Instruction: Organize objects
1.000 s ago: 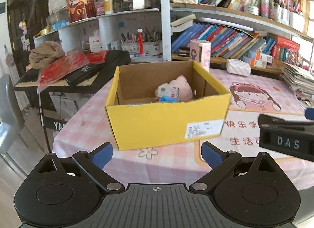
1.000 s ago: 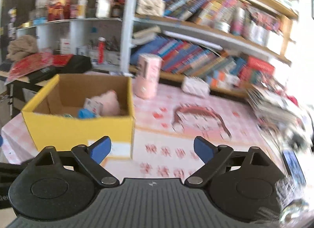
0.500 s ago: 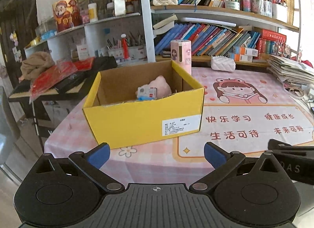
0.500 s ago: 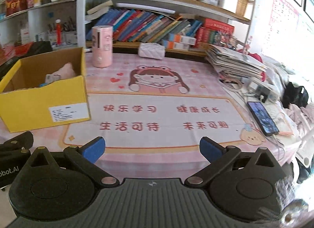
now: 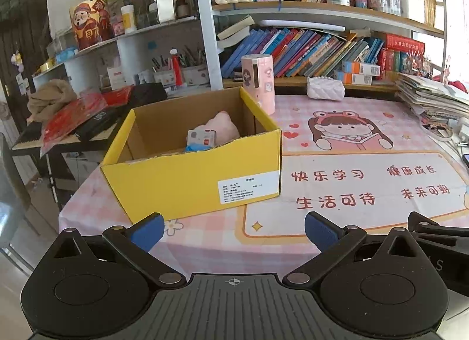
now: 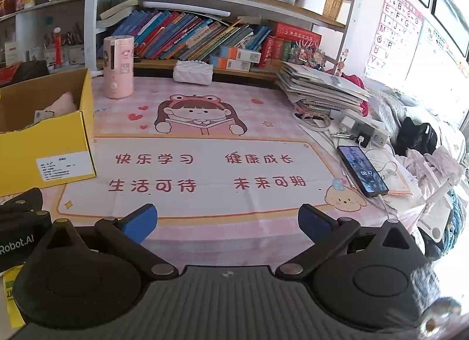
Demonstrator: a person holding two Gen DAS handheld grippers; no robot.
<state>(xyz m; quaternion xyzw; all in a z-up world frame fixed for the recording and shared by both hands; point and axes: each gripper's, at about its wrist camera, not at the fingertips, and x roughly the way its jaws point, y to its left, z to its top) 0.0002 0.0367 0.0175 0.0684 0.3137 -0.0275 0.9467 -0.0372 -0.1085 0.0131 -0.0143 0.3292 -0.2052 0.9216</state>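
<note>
- The yellow cardboard box (image 5: 190, 176) sits open-topped on the left part of the pink table mat (image 5: 366, 182), its long axis running across the left wrist view and its labelled long side facing the camera.
- Inside, toward the far right corner, lie a pink soft item (image 5: 223, 126) and a small white packet (image 5: 201, 137) (touching each other).
- The left gripper (image 5: 233, 230) is spread wide, empty.
- The right gripper (image 6: 227, 223) is likewise wide apart, holding nothing, over the mat.
- A pink cylinder (image 6: 118, 67) stands upright just behind the box.
</note>
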